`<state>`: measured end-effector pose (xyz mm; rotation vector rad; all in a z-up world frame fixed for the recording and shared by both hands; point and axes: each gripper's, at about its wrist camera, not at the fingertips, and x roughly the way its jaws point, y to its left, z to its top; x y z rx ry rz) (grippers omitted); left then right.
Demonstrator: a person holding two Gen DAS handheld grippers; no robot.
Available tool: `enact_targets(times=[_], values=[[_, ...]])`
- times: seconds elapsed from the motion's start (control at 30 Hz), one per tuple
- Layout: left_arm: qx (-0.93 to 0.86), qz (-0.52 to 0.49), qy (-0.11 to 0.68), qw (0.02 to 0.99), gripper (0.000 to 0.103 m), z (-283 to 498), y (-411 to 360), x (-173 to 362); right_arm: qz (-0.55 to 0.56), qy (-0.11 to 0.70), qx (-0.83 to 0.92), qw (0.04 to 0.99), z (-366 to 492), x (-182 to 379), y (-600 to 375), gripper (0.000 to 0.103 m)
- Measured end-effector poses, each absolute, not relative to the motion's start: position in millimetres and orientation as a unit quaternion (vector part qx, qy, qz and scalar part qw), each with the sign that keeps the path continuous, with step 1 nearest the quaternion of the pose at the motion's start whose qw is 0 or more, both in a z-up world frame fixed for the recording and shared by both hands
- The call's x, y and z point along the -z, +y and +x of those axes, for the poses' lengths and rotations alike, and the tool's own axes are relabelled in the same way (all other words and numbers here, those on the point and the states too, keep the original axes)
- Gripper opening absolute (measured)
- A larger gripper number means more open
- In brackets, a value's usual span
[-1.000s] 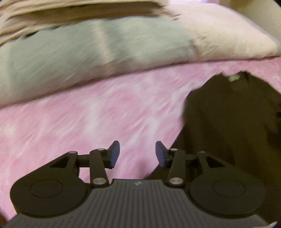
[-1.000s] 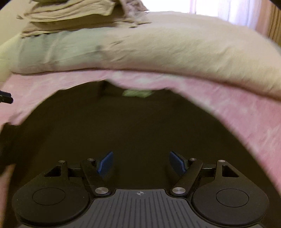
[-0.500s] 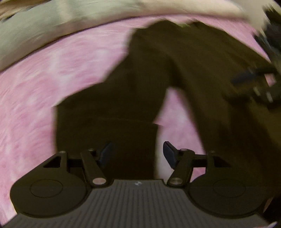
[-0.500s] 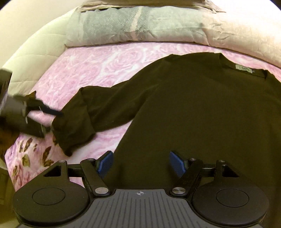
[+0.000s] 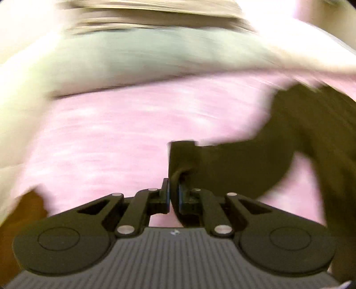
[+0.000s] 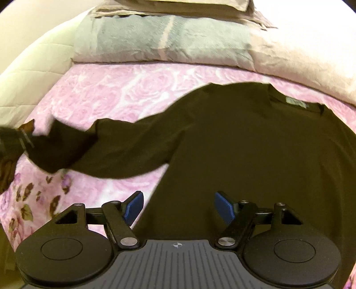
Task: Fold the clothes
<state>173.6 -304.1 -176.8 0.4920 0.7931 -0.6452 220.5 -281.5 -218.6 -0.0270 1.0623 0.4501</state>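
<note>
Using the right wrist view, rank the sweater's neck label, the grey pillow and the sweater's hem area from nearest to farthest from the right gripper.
From the right gripper:
1. Sweater hem area, directly between the fingers.
2. Neck label, ahead and right.
3. Grey pillow, farthest, at the head of the bed.

We place this in a home bedroom: a bed under a pink rose-print sheet [image 6: 138, 89] spreads ahead of the claw, with stacked pillows [image 6: 169, 42] and folded bedding [image 6: 178, 6] beyond it.
</note>
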Motion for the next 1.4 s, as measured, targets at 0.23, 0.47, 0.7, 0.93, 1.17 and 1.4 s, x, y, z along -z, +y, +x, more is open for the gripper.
enact_targets(times=[0.23,0.47,0.7,0.93,1.17,1.4], values=[[0.223,0.222,0.405,0.858,0.005,247,-255,189,-0.022,0.507,-0.238,0.829,216,222,-252,0.074],[0.201,0.217,0.466,0.834,0.009,247,-254,230,-0.026,0.524,-0.226,0.821,214,226,-249,0.074],[0.146,0.245,0.483,0.828,0.013,230,-231,247,-0.005,0.529,-0.184,0.828,209,224,-276,0.074],[0.260,0.285,0.464,0.798,0.021,160,-292,235,0.038,0.551,-0.092,0.828,171,229,-361,0.074],[0.383,0.307,0.448,0.748,0.028,49,-408,227,0.069,0.540,0.031,0.838,114,220,-503,0.074],[0.448,0.348,0.435,0.699,0.030,-79,-506,227,0.036,0.518,0.174,0.837,92,227,-676,0.074]])
